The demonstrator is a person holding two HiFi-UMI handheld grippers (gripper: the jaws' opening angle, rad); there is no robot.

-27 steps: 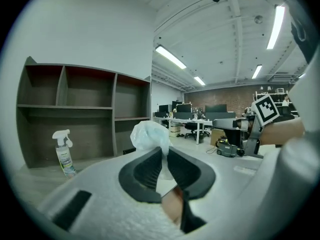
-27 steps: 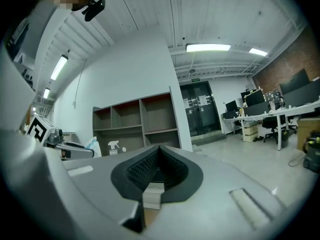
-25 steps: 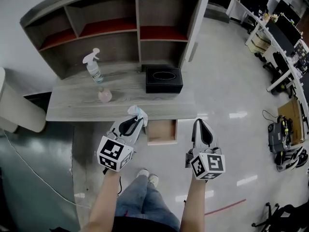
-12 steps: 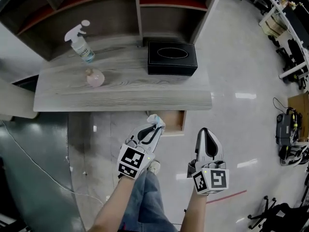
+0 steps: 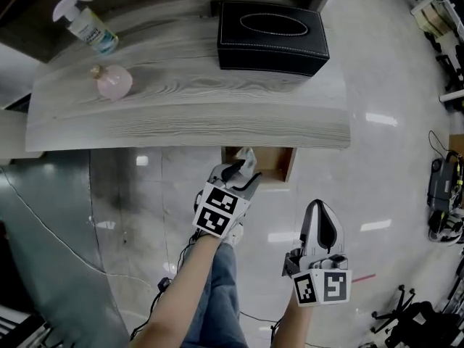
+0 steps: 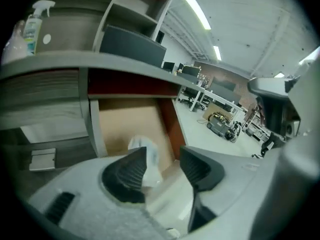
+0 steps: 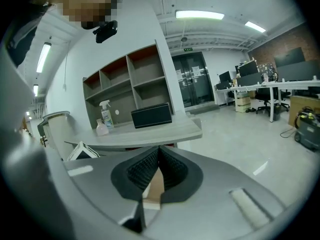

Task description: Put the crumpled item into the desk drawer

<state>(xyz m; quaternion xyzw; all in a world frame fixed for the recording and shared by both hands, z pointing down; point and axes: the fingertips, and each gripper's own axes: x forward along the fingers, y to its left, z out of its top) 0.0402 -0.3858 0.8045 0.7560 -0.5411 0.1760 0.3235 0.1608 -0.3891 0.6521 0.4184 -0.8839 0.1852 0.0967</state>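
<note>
The crumpled white item (image 6: 148, 155) sits between the jaws of my left gripper (image 6: 162, 168). Those jaws are opening: the item rests against the left-hand pad and the other pad stands clear of it. Right behind it is the open wooden drawer (image 6: 125, 124) under the desk top. From the head view, the left gripper (image 5: 243, 165) reaches the drawer (image 5: 281, 167) at the desk's front edge, with the item (image 5: 247, 154) at its tip. My right gripper (image 5: 319, 210) hangs lower right over the floor, shut with nothing in it (image 7: 159, 165).
On the grey wooden desk (image 5: 188, 118) stand a black tissue box (image 5: 272, 27), a spray bottle (image 5: 87, 26) and a pink round bottle (image 5: 114, 82). Shelves rise behind the desk. A cable runs over the floor at the left. The person's legs are below the grippers.
The left gripper has moved forward and right to the open drawer with the crumpled item, and its jaws have parted. The right gripper stayed low and shut.
</note>
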